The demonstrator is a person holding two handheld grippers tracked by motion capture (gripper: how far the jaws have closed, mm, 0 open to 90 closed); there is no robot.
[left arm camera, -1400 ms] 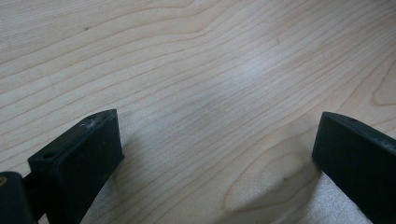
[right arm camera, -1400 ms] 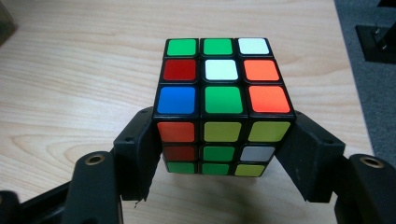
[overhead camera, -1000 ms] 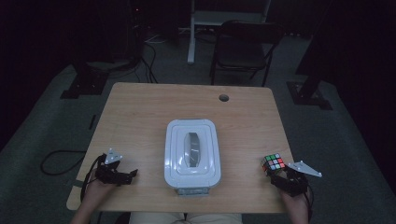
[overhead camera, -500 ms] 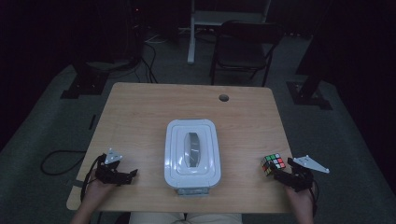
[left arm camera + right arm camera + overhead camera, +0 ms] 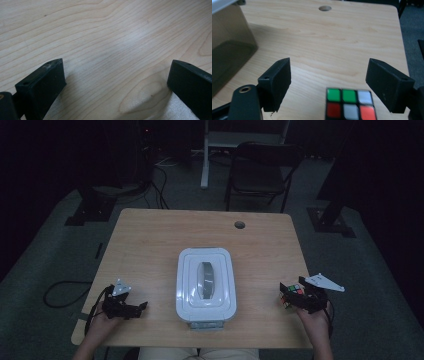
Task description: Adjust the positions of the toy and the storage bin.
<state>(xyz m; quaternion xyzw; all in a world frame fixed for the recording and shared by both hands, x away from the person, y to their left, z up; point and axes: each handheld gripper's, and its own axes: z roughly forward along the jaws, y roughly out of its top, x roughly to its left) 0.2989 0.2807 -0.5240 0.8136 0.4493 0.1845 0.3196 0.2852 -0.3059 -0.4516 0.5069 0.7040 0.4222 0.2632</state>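
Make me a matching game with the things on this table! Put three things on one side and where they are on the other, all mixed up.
Things:
1. puzzle cube
2. white lidded box
3. round hole

Places:
A. far side of the table
B. middle of the table
C. between the open right tongs

Pairs: 1-C, 2-B, 3-A

A scrambled puzzle cube (image 5: 292, 296) sits near the desk's (image 5: 150, 245) right near corner. A white lidded container (image 5: 205, 284), closed, lies flat at the middle near edge.
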